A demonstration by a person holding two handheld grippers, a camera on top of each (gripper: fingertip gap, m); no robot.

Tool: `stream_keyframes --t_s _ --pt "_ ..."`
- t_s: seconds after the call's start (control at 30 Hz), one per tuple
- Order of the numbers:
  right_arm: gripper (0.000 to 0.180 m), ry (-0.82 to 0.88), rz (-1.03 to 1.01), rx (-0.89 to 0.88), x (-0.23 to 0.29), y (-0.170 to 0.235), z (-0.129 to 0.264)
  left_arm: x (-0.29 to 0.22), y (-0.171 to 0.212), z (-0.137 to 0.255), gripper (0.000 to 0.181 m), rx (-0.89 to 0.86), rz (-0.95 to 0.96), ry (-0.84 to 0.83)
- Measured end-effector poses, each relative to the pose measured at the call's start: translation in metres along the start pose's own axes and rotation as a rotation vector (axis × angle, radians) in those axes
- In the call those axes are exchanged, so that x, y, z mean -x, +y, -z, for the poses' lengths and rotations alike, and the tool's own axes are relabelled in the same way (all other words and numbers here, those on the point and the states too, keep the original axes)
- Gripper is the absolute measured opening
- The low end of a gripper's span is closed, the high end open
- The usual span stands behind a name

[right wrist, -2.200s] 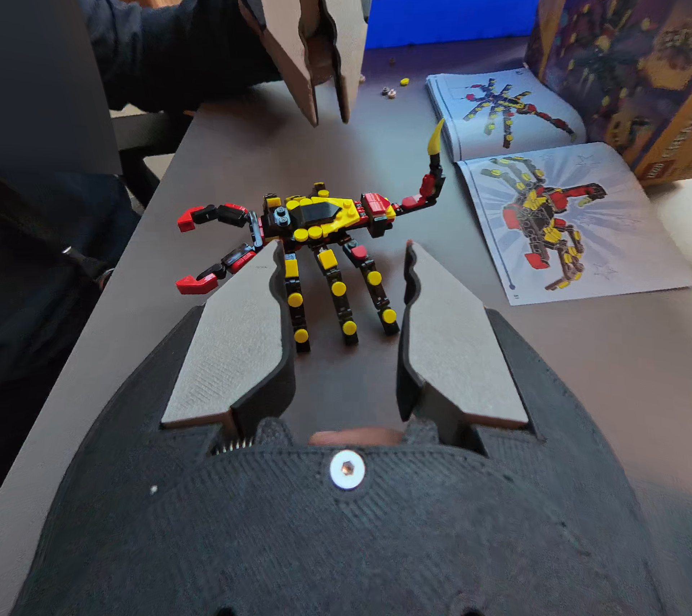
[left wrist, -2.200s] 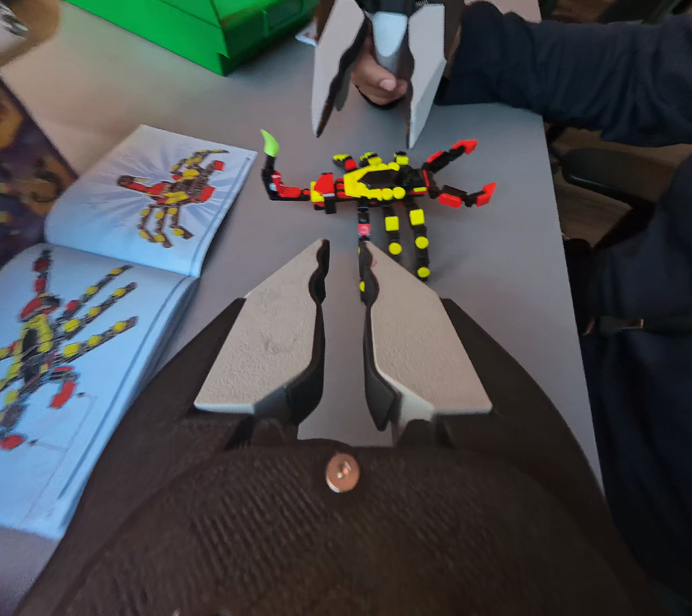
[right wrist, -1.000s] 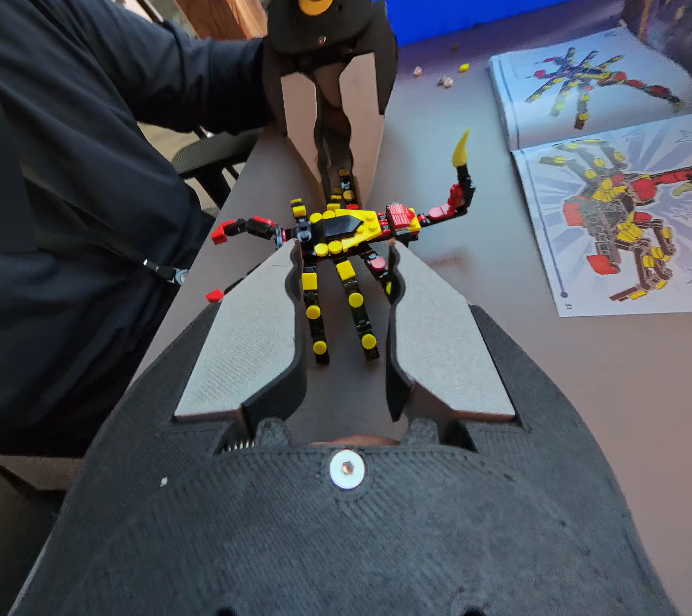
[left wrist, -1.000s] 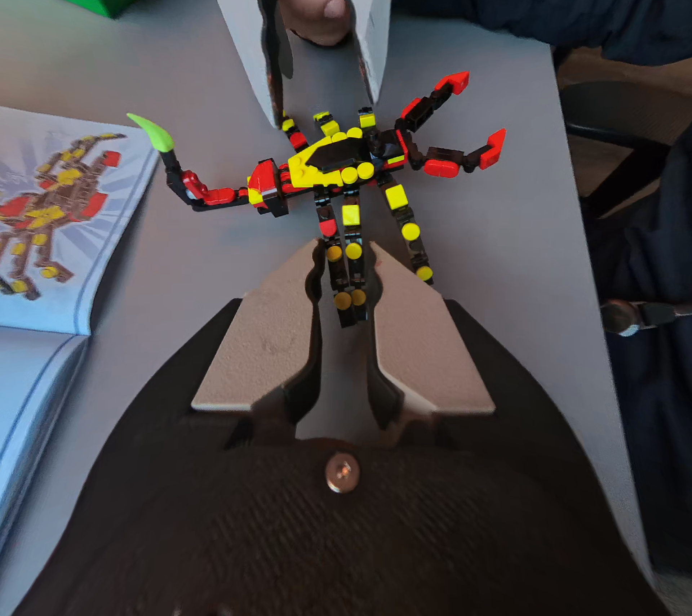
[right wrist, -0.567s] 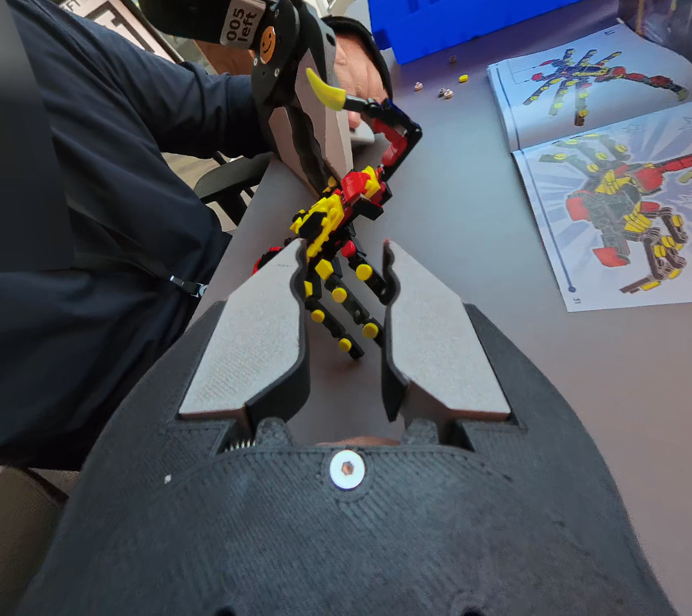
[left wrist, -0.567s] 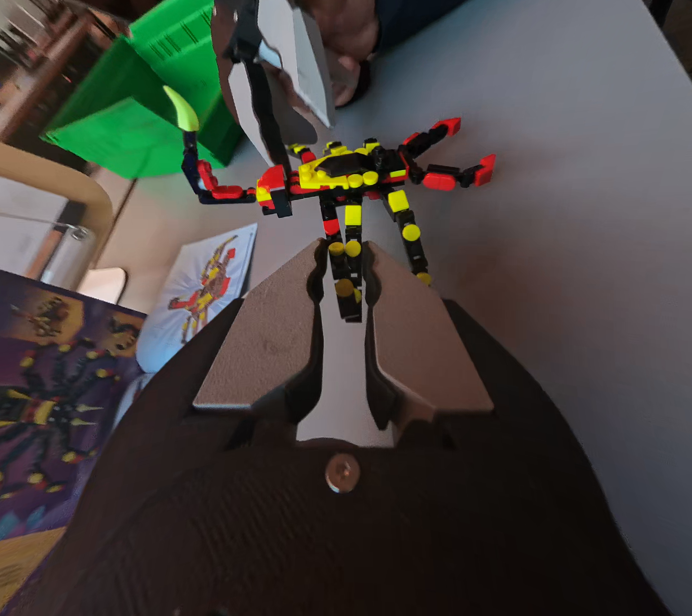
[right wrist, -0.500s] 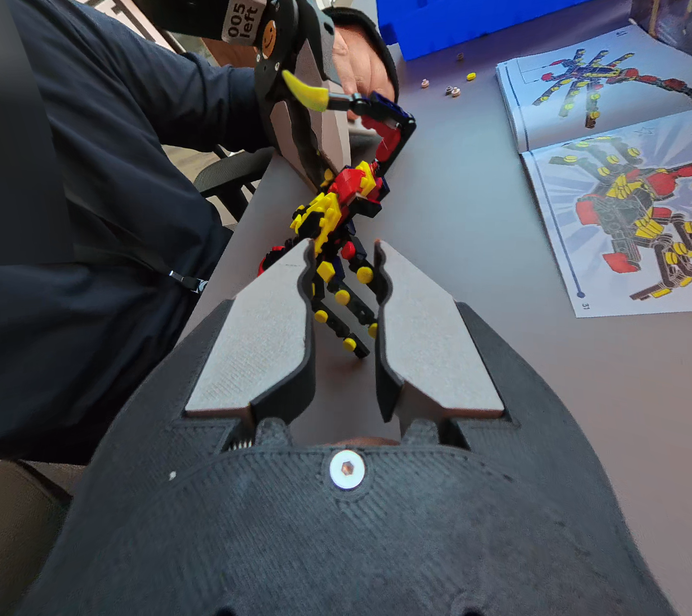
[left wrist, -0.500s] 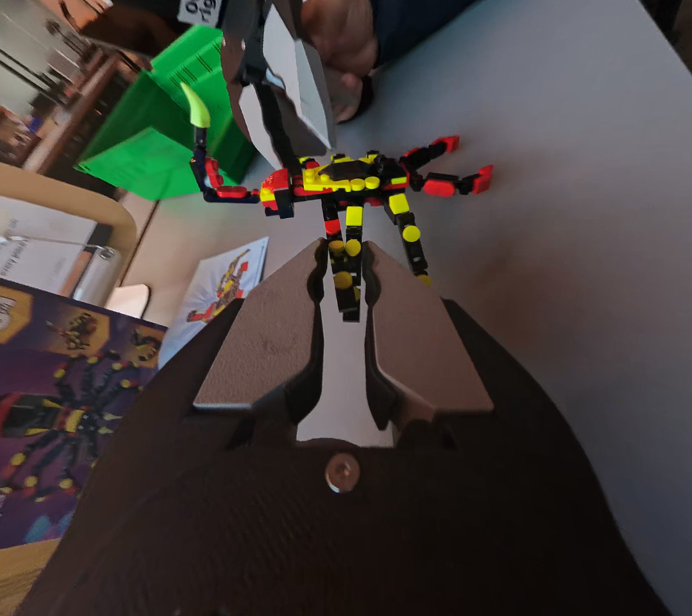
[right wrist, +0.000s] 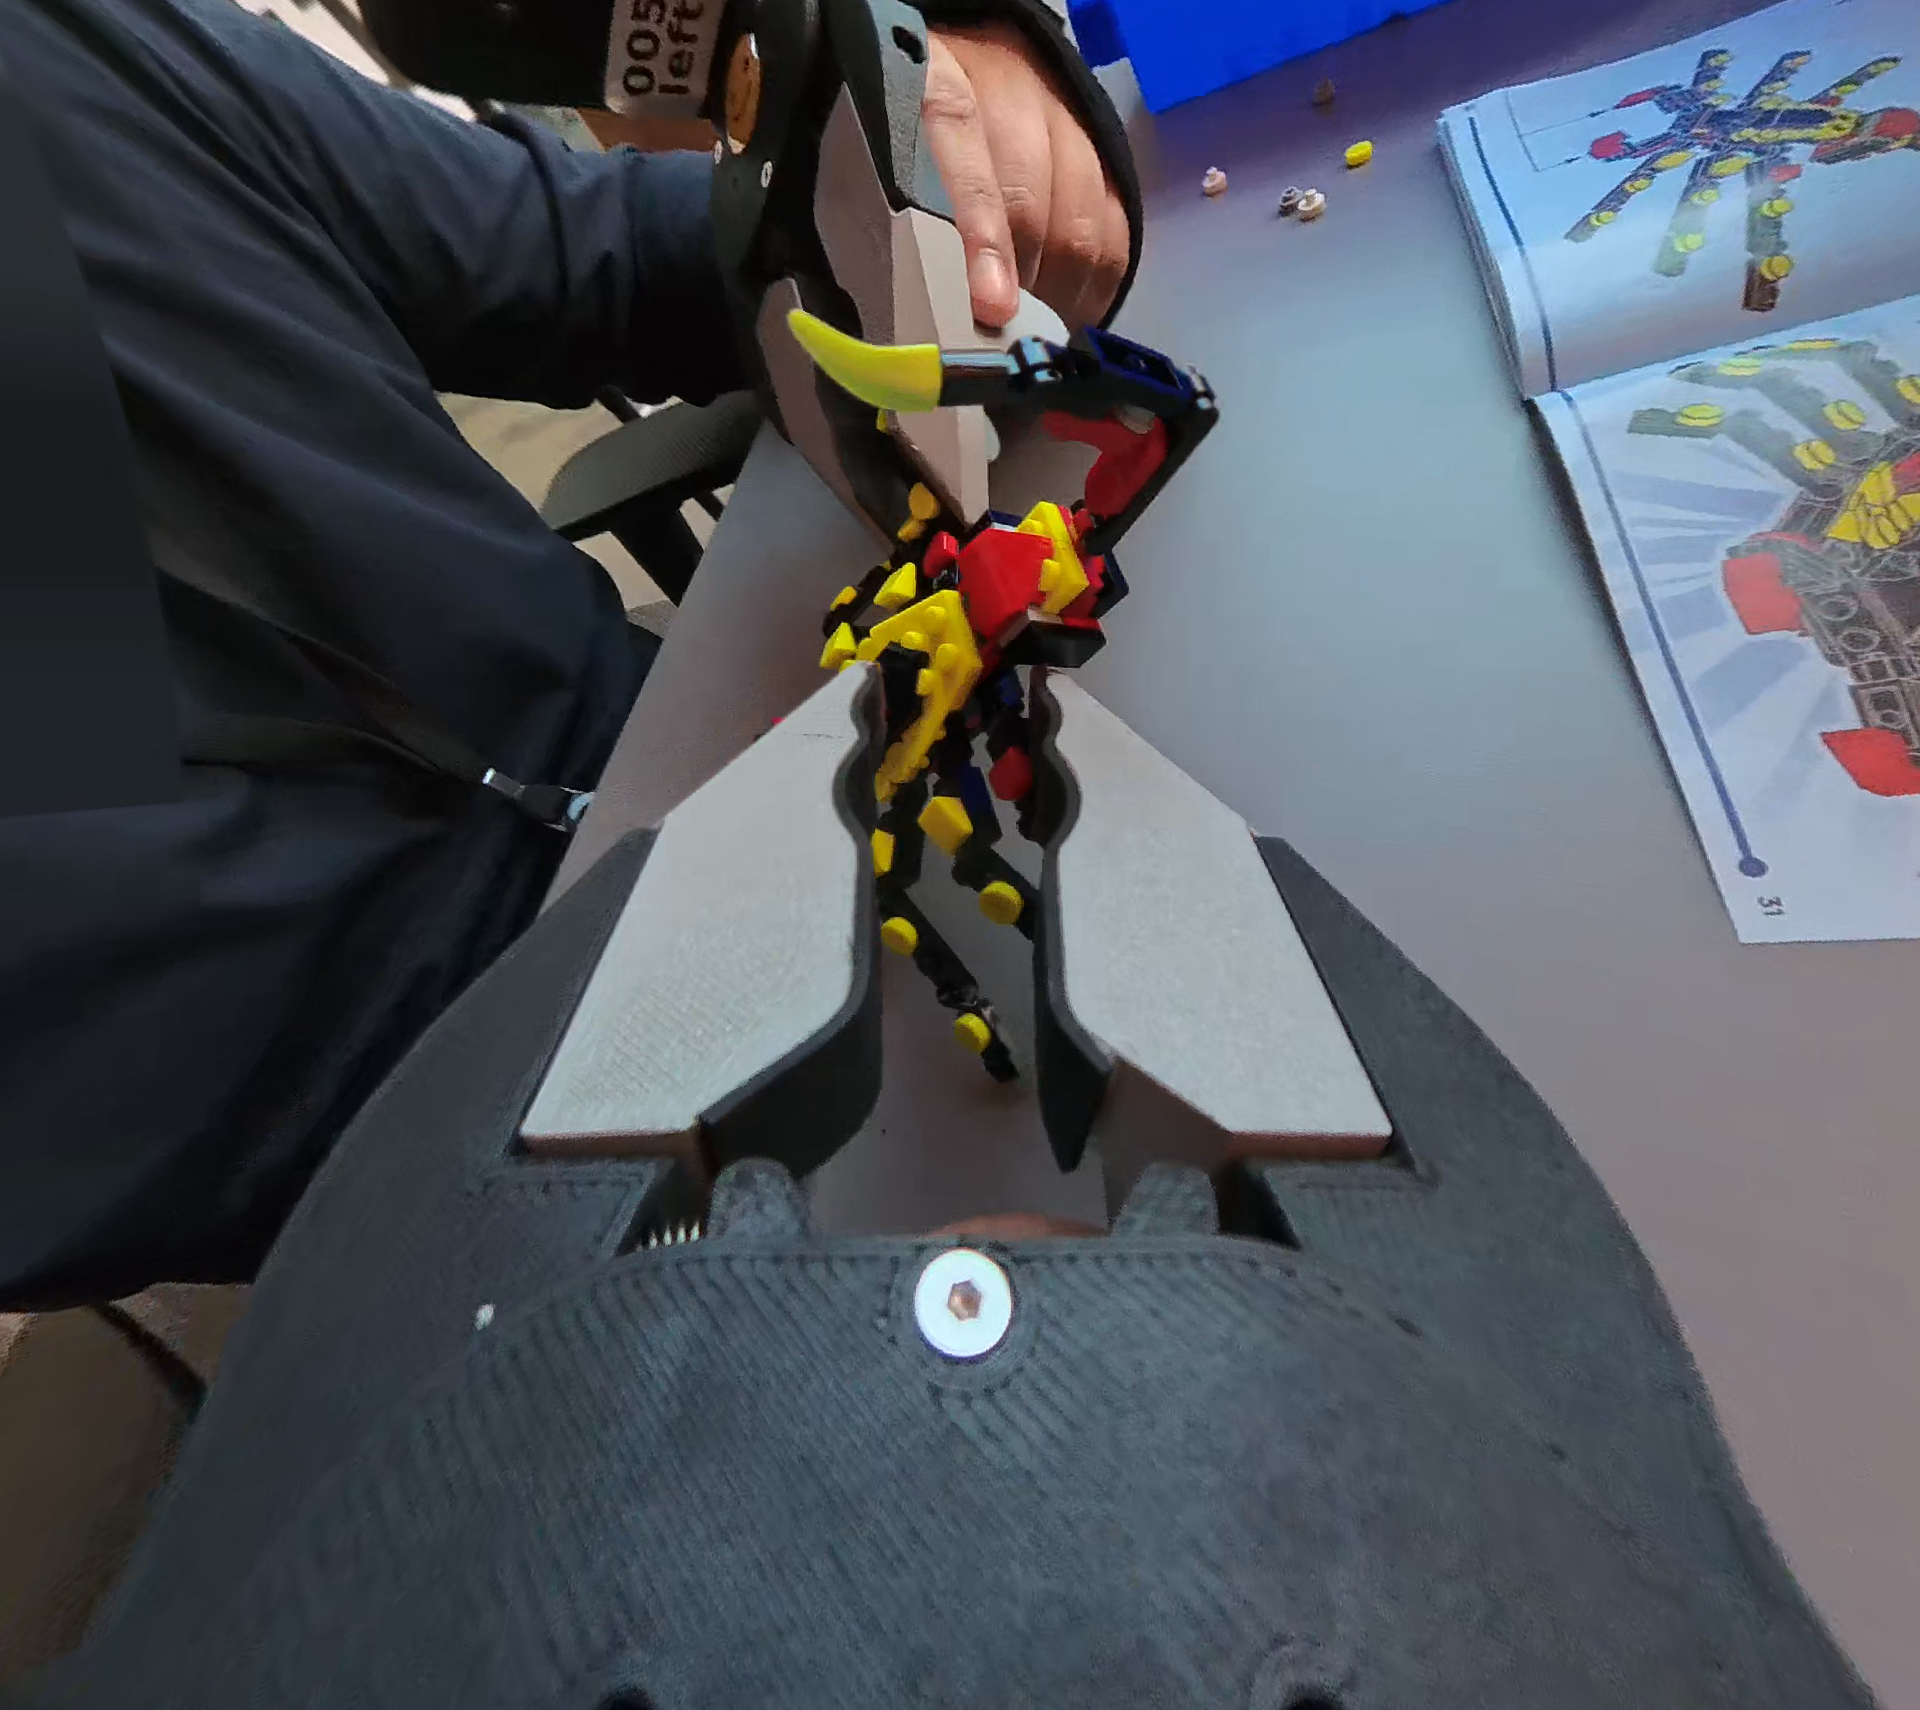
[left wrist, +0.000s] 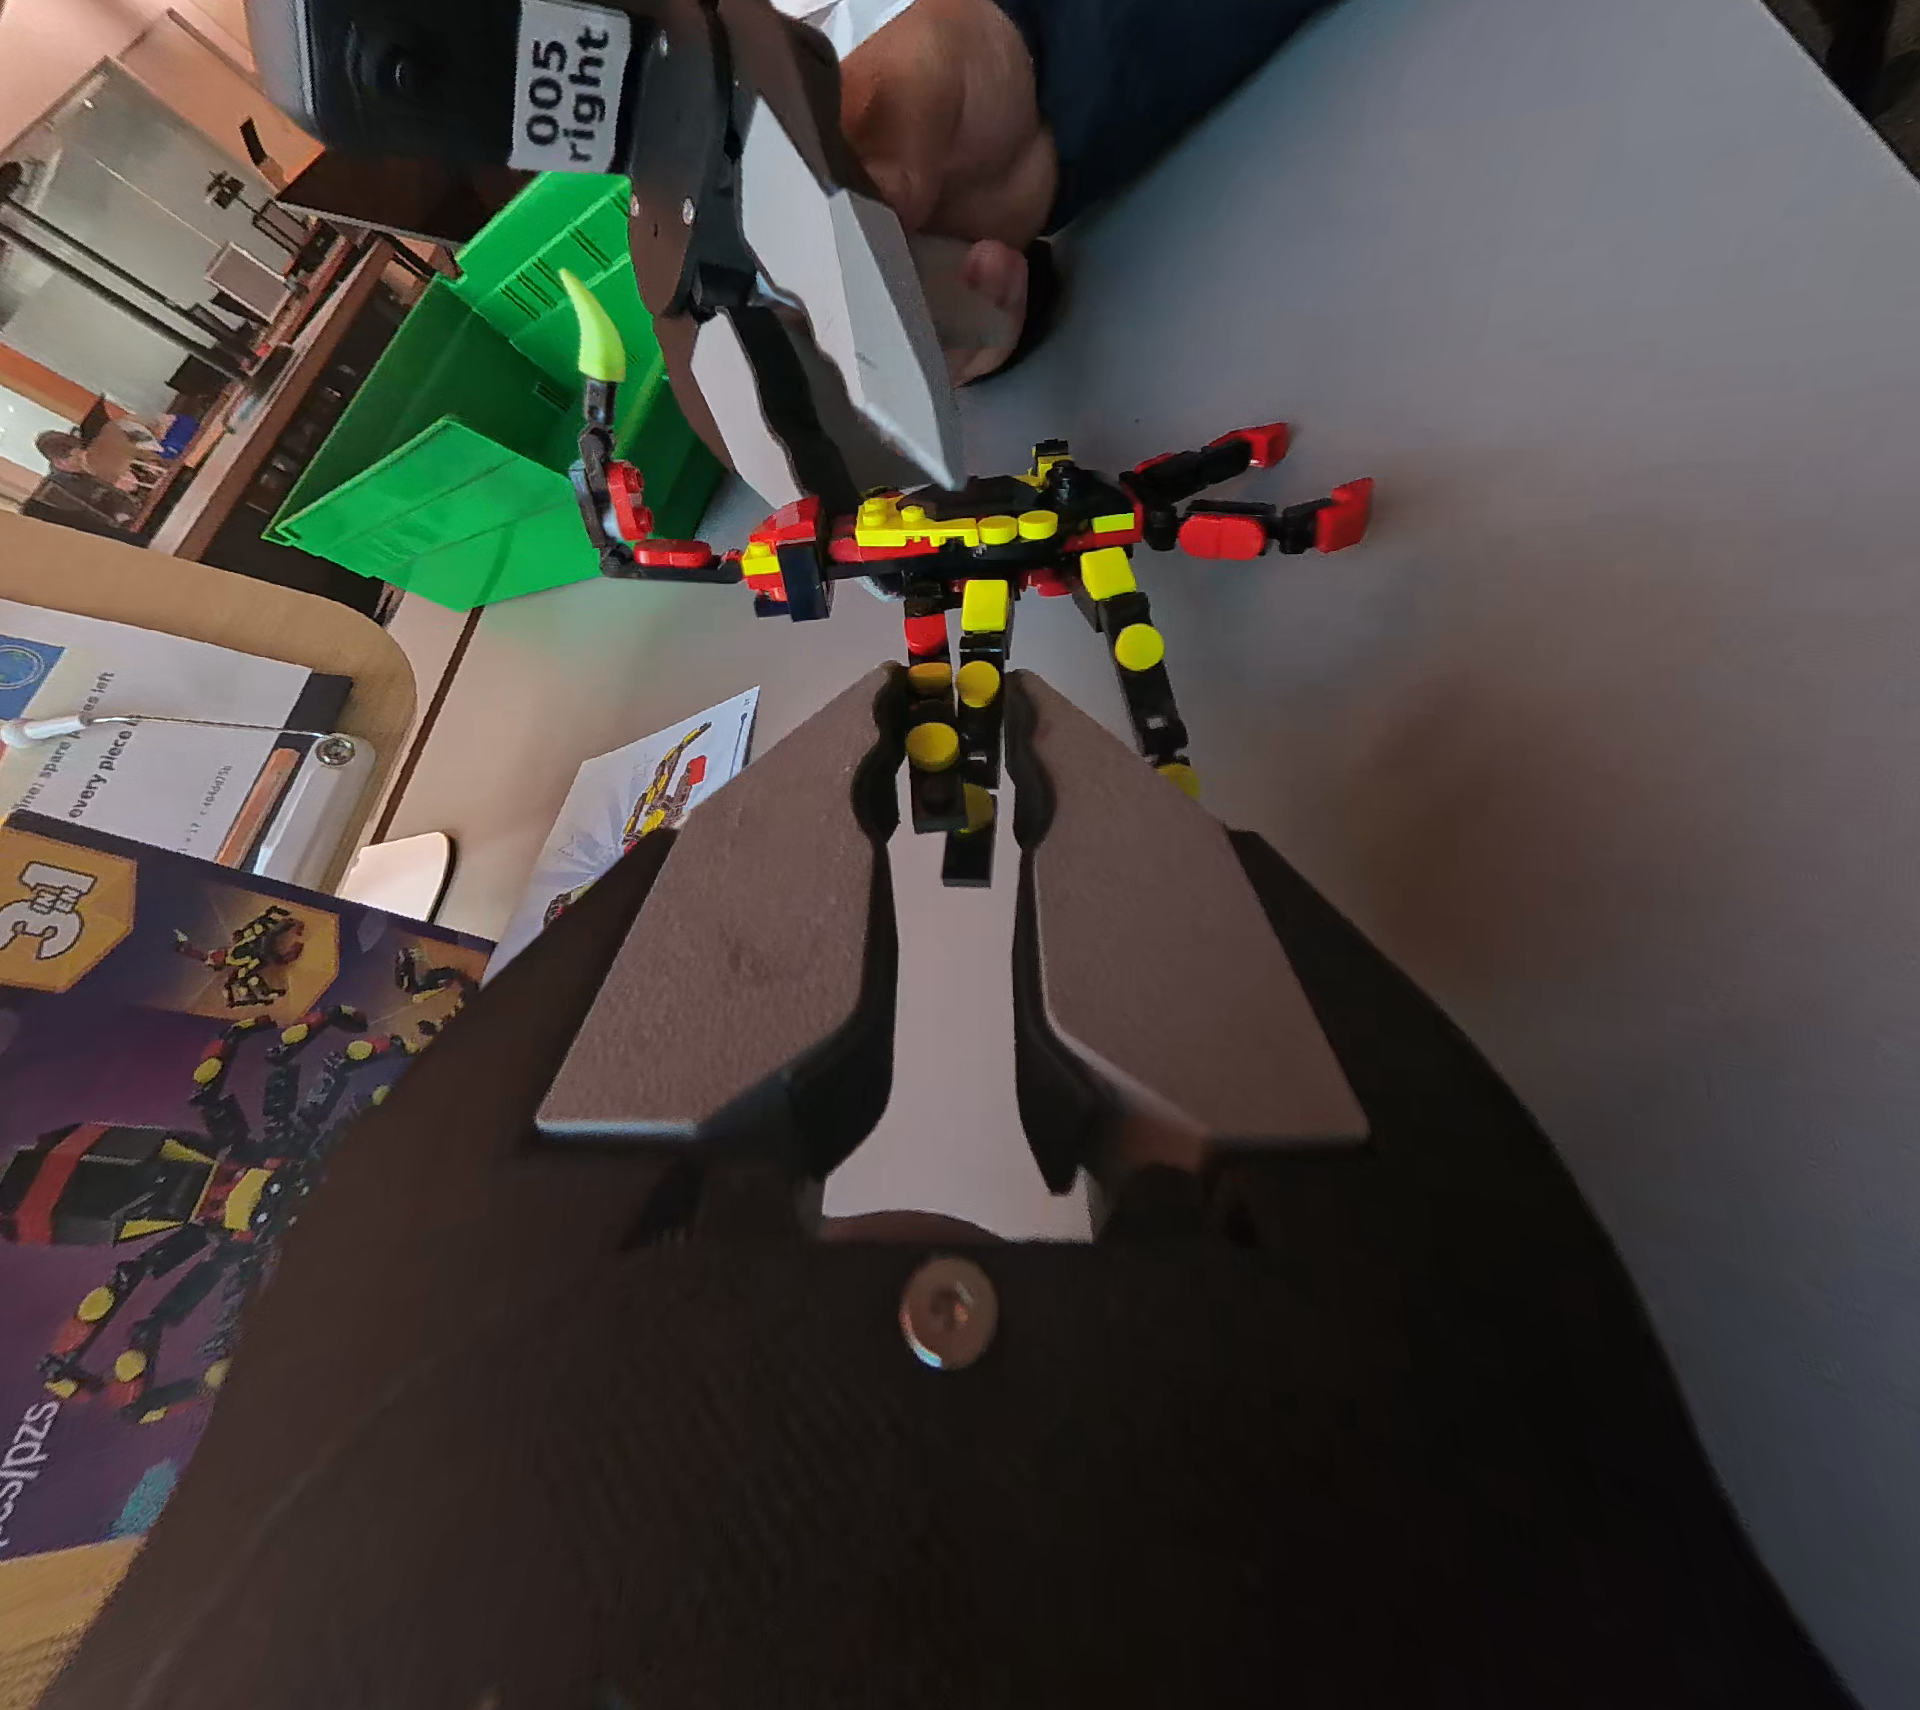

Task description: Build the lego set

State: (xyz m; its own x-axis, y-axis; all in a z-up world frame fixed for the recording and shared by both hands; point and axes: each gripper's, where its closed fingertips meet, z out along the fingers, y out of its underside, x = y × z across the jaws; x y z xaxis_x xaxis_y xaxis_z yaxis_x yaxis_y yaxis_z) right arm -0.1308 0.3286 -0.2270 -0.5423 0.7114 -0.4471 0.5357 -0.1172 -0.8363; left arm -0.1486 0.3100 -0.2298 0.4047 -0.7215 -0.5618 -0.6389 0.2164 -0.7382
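Left gripper (left wrist: 951,751) clamped on two legs of the scorpion model (left wrist: 977,533), leg tips hidden between the fingers. Right gripper (right wrist: 951,730) closed on legs and body edge from the opposite side; exact contact hard to make out. Model held off the table (left wrist: 1558,310), body crosswise to left gripper, claws right, tail left with stinger (left wrist: 597,330) up.
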Motion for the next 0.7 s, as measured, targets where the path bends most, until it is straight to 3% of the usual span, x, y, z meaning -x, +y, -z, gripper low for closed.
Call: stream_keyframes --t_s 0.7 --pt "0.017 0.037 0.011 -0.027 -0.0058 -0.0042 0.0038 0.0059 0.0055 -0.0001 0.019 -0.006 0.079 -0.021"
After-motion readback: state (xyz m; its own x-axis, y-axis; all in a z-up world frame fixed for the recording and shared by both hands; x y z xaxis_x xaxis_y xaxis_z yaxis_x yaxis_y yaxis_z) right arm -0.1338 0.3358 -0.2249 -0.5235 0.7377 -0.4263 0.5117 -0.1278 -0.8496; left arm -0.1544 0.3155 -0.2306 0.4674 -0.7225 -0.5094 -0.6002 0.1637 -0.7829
